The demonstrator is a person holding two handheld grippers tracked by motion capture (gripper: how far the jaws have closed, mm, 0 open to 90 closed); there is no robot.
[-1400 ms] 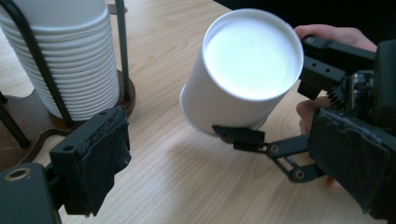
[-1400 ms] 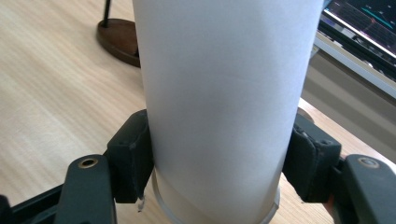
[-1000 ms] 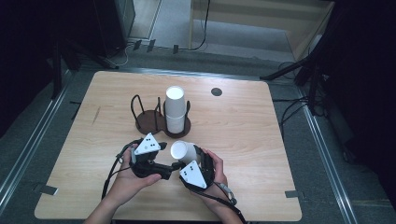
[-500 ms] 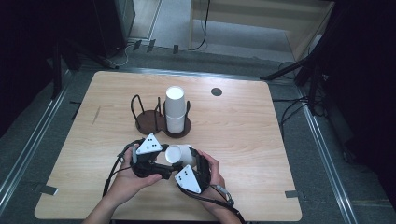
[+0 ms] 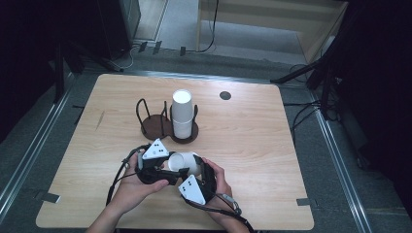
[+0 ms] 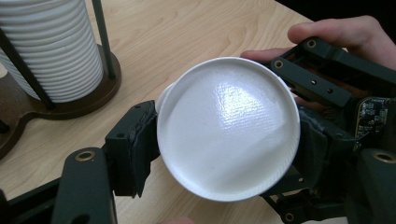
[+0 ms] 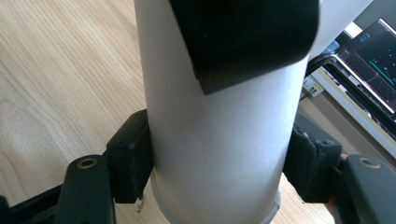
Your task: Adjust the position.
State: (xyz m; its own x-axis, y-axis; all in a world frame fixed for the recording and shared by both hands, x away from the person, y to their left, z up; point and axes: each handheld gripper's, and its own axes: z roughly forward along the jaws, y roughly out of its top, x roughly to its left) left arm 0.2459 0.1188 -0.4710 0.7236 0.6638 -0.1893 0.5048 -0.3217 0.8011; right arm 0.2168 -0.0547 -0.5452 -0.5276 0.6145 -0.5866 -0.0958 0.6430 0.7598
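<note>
Two grippers meet on one white paper cup (image 5: pixel 187 162), which lies sideways just above the light wooden worktop (image 5: pixel 252 141) near its front edge. The left gripper (image 6: pixel 224 154) looks straight at the cup's round flat bottom; its jaws have just been closing, and the black pads (image 6: pixel 137 147) now sit against the cup on either side, clamped on its base end. The right gripper (image 7: pixel 217 163) has its jaws pressed on the smooth white wall of the same cup close to the rolled rim, one pad on each flank, and in the right gripper view one jaw of the other gripper lies across the cup farther up. In the high view the person's left hand (image 5: pixel 133 187) and right hand (image 5: pixel 221 179) come in from the bottom edge, each wrapped round its gripper, the grey three-cornered plates facing up and a black cable looping off to the left. Beyond the hands, toward the middle of the worktop, stands a dark brown wooden holder (image 5: pixel 155 127) with two round bases and thin black upright rods; its right-hand bay carries a tall stack of ribbed white paper cups (image 5: pixel 181 114), upright, while the left-hand bay stands beside it. A small dark round disc (image 5: pixel 225 95) sits in the worktop near the far edge, well apart from the holder.
</note>
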